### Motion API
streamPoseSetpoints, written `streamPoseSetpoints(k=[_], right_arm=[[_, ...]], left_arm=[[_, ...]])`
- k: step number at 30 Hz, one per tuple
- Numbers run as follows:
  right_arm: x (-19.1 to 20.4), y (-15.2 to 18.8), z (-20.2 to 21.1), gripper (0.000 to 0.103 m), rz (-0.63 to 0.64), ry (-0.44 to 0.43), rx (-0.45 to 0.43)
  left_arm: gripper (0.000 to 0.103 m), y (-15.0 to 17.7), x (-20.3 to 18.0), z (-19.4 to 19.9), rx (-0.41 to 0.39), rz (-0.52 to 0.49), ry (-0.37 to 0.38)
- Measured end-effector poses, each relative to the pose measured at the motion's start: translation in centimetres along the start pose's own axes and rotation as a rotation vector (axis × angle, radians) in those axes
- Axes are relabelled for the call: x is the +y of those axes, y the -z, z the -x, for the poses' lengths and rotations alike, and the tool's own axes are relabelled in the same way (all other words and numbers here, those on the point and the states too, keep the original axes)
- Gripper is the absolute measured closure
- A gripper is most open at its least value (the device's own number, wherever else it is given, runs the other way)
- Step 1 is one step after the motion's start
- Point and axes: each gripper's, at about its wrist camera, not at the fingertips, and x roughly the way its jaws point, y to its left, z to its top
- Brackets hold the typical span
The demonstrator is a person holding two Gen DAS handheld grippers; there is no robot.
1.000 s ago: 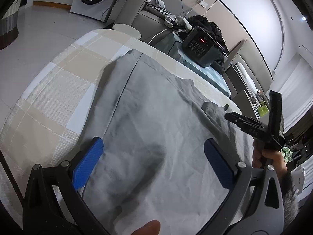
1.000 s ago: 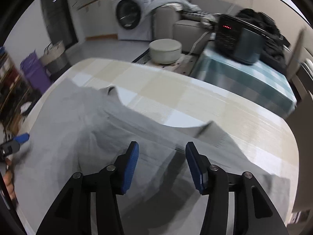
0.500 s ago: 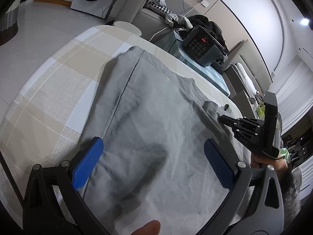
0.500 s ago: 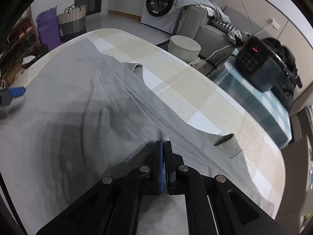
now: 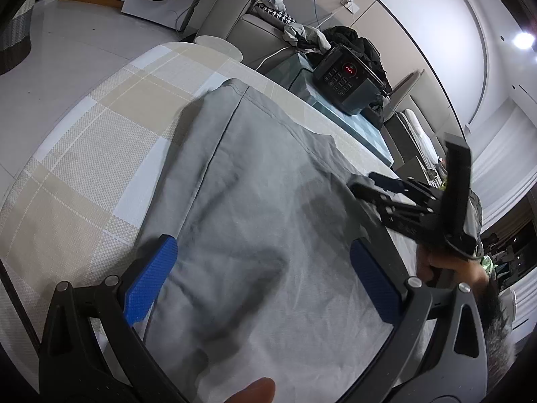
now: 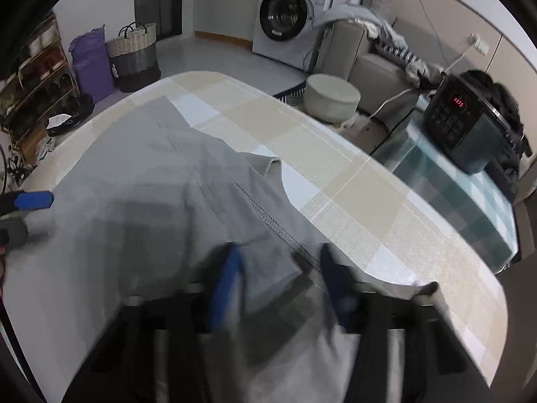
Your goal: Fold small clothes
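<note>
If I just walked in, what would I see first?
A big grey garment lies spread across the checked table, filling most of both views. The left gripper and right gripper are above it, blue fingers apart. Behind sits a dark cooker with red lights.

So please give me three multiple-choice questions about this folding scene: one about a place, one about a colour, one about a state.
1. Where does the grey garment lie?
A. on the checked tablecloth
B. in the woven basket
C. on the sofa

2. What colour are the pads on the left gripper?
A. red
B. blue
C. green

3. How does the right gripper stand?
A. shut on a sock
B. hidden from every view
C. open, over the garment

Answers:
1 A, the cloth is spread flat across the beige and white checks.
2 B, both pads show blue in the left wrist view.
3 C, though blurred, its two fingers stand clearly apart with grey fabric between them.
</note>
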Motion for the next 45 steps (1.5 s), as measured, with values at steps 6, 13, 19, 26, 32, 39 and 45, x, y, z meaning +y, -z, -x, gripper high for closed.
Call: streamPoseSetpoints(k=[6,13,19,26,32,39,45], right_arm=[[1.0,-1.9,0.3,0.1,0.059,0.151,-0.07],[0.7,-2.2,0.4,0.067,0.033,0.253,0.009],[-2.2,2.9,8.5,0.039,-0.318,0.207,-0.066],[4.2,11.4,16.9,0.027,-0.383,0.129,-0.167],[2.5,22.5,23.5,0.02,-0.751,0.102,-0.24],[2.7,33.7,24.0,0.02,-1.158,-0.119,-0.263],[2.8,34.6,21.9,0.02,-1.247,-0.237,-0.254]], left_arm=[[0.001,0.0,0.2,0.0,0.002,0.014,0.009],[0.001,0.0,0.6,0.5,-0.014,0.021,-0.03],[0.001,-0.5,2.2,1.3,-0.041,0.089,-0.047],[0.001,0.8,2.8,4.8,-0.053,0.087,-0.119],[0.001,7.7,4.5,12.3,-0.008,0.168,-0.067],[0.012,13.4,5.1,13.6,0.141,0.308,0.11],[0.015,15.5,2.0,10.3,0.201,0.306,0.266]])
